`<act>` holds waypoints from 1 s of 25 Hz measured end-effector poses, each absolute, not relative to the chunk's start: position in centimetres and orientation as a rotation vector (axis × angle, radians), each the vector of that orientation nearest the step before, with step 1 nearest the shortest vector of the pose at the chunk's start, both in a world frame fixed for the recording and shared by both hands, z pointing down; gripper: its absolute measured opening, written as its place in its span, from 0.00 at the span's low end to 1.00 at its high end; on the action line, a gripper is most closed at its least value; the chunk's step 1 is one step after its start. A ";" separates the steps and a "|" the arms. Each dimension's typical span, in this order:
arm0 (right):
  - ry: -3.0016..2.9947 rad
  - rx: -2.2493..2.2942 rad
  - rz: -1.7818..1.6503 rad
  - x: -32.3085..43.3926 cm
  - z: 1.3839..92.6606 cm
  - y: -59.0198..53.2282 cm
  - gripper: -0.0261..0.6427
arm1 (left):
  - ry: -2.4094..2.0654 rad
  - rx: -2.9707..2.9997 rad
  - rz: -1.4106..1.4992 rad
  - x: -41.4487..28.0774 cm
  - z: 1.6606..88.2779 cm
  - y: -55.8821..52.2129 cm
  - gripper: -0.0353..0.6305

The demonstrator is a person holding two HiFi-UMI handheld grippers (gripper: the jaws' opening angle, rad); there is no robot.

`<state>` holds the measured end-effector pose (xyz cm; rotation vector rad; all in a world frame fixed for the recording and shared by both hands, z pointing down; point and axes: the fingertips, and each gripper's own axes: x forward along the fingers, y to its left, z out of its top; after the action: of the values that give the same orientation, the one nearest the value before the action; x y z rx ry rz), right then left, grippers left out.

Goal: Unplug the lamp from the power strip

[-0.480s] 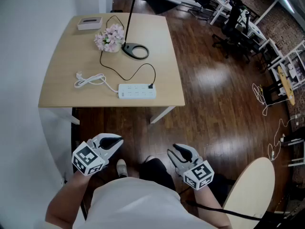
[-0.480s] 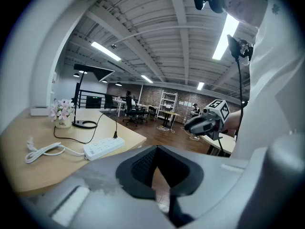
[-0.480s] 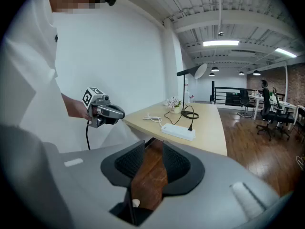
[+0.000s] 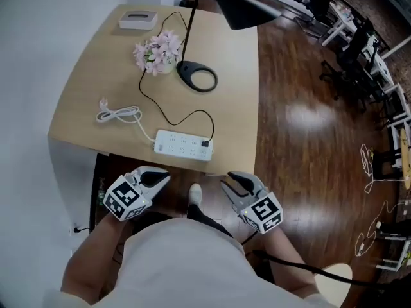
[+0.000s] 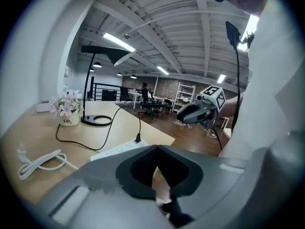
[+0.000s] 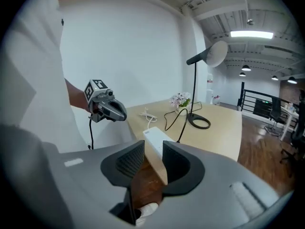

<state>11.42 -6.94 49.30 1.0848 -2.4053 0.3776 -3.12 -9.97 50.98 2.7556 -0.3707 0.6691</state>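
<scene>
The white power strip [image 4: 183, 145] lies near the table's front edge, with the lamp's black plug [image 4: 205, 144] in its right end. From there the black cord loops back to the lamp's ring base [image 4: 198, 77]; the lamp head [image 4: 241, 8] hangs over the far edge. My left gripper [image 4: 164, 178] is shut and empty, below the table edge, short of the strip. My right gripper [image 4: 228, 181] is slightly open and empty, just right of and below the strip. The right gripper view shows the power strip [image 6: 155, 140] past the jaws.
A pot of pink flowers [image 4: 157, 51] stands beside the lamp base, and a small white box [image 4: 137, 20] sits at the far left corner. A coiled white cord [image 4: 119, 113] runs from the strip's left end. Dark wood floor [image 4: 302, 146] lies right of the table [image 4: 83, 88].
The view has come closer to the table, so both grippers now sit just under its front edge, near the power strip. Neither gripper has changed its grip.
</scene>
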 end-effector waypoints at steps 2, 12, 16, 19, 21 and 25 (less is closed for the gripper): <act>-2.417 0.997 0.356 12.6 50.3 -10.1 0.22 | -0.407 2.729 0.691 -1.5 52.0 -11.9 0.06; -2.377 0.664 0.353 11.3 57.6 -19.0 0.22 | -0.375 2.593 0.870 2.0 58.8 -17.6 0.06; -2.334 0.568 0.359 10.0 59.8 -20.4 0.23 | -0.295 2.556 0.933 2.7 61.2 -18.5 0.06; -2.307 0.516 0.370 9.4 61.2 -20.7 0.23 | -0.244 2.541 0.951 3.2 62.2 -18.8 0.06; -2.295 0.492 0.372 9.1 61.7 -20.9 0.22 | -0.217 2.549 0.966 3.3 62.7 -19.0 0.06; -2.279 0.483 0.384 9.0 62.2 -20.7 0.19 | -0.174 2.547 1.059 3.4 63.6 -18.6 0.05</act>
<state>9.00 -20.71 62.23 0.4829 -2.2794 0.3837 3.43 -18.65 63.59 2.5466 -0.1737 1.0587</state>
